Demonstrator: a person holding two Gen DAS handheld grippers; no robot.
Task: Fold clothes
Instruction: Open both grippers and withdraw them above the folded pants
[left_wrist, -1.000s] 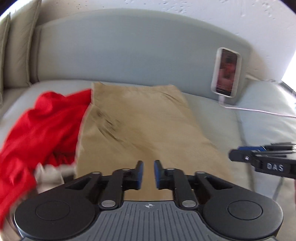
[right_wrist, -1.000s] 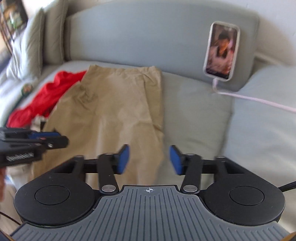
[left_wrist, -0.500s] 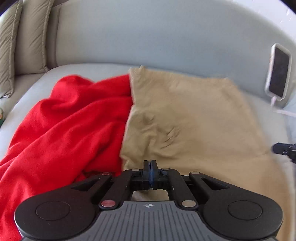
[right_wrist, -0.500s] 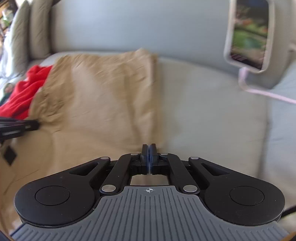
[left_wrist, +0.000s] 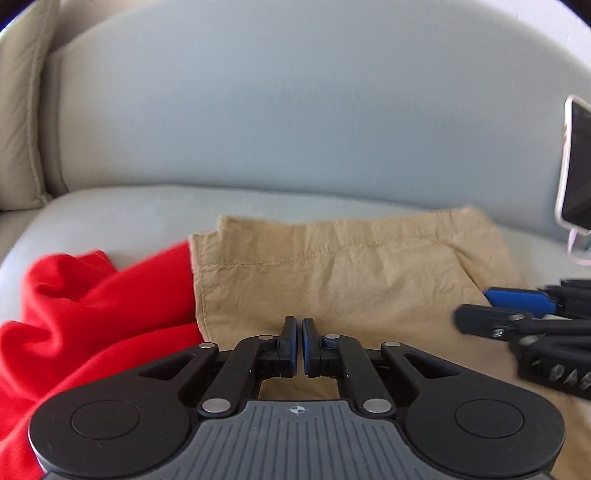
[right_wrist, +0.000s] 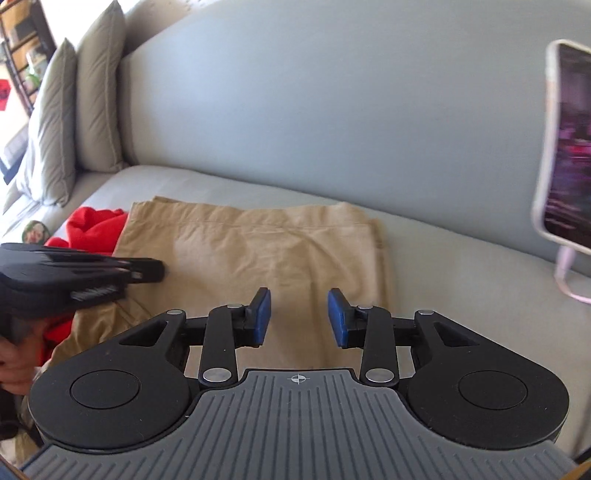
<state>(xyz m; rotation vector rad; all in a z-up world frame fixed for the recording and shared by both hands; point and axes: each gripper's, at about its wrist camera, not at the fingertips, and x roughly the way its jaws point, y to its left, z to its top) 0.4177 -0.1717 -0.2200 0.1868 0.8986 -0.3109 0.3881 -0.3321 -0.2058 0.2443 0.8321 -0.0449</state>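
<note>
The tan garment (left_wrist: 354, 291) lies spread flat on the grey sofa seat (right_wrist: 461, 266), its far hemmed edge close to the backrest and its left edge overlapping a crumpled red garment (left_wrist: 92, 314). The left gripper (left_wrist: 299, 341) sits low over the near part of the tan cloth with its jaws all but closed, only a thin slit between the blue pads; no fabric can be seen pinched there. The right gripper (right_wrist: 299, 317) has just been opening and its pads now stand apart over the cloth's right portion, nothing between them. Assessment: the garment is a light, thin woven fabric, limp and creased, with no stiffness of its own, so it will sag and drag wherever it is unsupported. It is neither fragile nor slippery on the sofa. The stitched hem and the corners offer the firmest purchase; a pinch at two corners of one edge should carry the layer over evenly. A phone (right_wrist: 565, 147) leans on the backrest, right, its cable (right_wrist: 569, 284) trailing onto the seat, well apart from the cloth.
</note>
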